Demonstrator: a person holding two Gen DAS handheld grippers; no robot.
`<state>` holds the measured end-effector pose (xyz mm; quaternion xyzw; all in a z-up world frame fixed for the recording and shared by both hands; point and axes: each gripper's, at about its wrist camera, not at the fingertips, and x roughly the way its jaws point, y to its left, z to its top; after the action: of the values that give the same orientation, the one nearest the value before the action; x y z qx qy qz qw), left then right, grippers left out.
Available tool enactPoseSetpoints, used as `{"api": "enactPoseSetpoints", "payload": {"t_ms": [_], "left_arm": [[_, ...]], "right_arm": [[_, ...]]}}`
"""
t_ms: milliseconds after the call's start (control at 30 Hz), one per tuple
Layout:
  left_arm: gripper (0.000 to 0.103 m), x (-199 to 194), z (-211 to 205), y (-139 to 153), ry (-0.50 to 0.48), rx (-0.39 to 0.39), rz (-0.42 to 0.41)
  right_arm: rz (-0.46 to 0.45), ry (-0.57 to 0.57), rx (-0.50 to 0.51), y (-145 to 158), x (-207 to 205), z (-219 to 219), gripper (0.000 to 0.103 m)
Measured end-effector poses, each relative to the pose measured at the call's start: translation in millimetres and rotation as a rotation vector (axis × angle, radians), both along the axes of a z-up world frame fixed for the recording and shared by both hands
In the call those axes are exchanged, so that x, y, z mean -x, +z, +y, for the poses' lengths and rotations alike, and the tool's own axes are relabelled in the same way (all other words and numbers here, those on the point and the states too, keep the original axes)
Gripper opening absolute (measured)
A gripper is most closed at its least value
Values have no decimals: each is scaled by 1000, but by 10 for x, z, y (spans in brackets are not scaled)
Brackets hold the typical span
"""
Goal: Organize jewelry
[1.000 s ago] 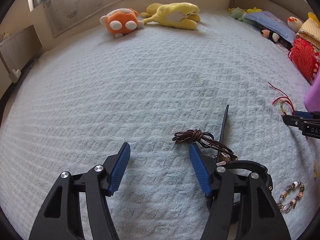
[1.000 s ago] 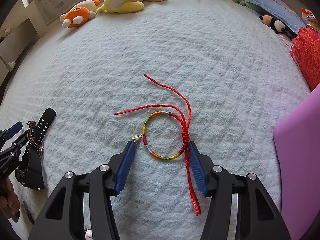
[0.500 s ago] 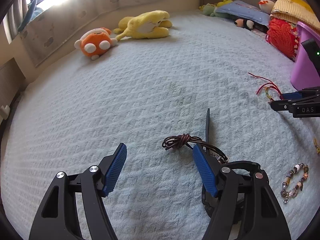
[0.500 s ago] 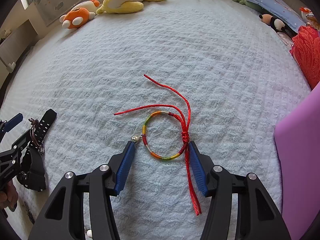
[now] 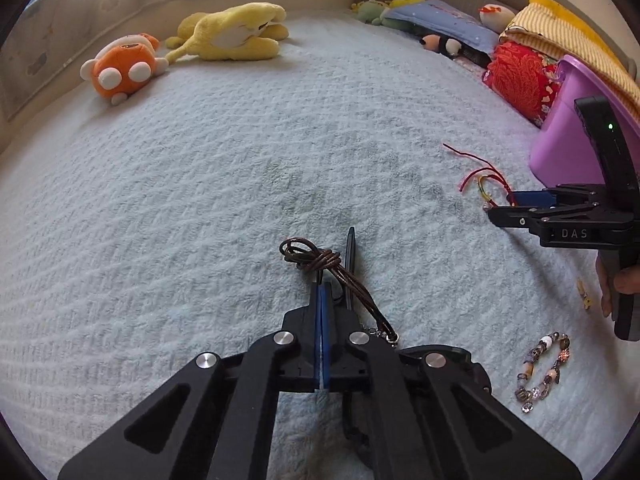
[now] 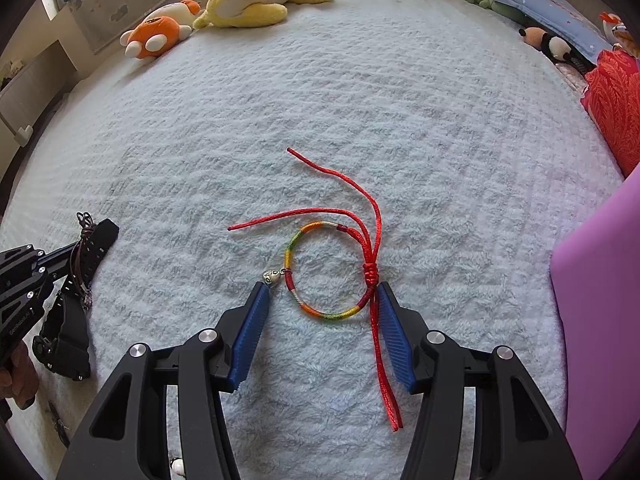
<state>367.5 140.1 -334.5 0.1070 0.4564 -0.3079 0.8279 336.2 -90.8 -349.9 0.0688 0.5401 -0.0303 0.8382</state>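
A brown leather cord with a knot lies over a black watch on the pale blue blanket. My left gripper is shut, its tips pinching the cord just below the knot. From the right wrist view the cord and the watch sit at the left gripper. A rainbow thread bracelet with long red tails and a small silver charm lies between the fingers of my right gripper, which stands open; its right pad touches a red tail. The same bracelet shows at the right gripper.
A beaded bracelet and a small yellow piece lie at the lower right. A purple box stands at the right, beside a red cushion. An orange plush and a yellow plush lie at the bed's far edge.
The left gripper has swung to the right and closed its jaws at the brown cord's knot. The right gripper and the rainbow bracelet have not moved.
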Motion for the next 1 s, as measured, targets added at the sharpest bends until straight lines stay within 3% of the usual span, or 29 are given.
{"api": "enactPoseSetpoints", "payload": {"t_ms": [167,400,533,700,867,1000], "left_arm": [[1,-13,81,2,58,53,58],[2,-8,165,-16,167,15,145],[3,-11,203,5,230,32,208],[21,-54,292,27,332,62,291],[43,-90,317,86,415,55,298],[49,-143,299,127,437,78,305]], "right_arm": [[1,-2,-1,-1,2,-1,53],[5,-8,-4,-3,-10,-5,53],[9,-10,-3,1,-20,-9,53],[10,-10,-3,1,-18,-3,53],[10,-13,-6,2,-26,-7,53],[8,-16,-11,0,-23,-13,53]]}}
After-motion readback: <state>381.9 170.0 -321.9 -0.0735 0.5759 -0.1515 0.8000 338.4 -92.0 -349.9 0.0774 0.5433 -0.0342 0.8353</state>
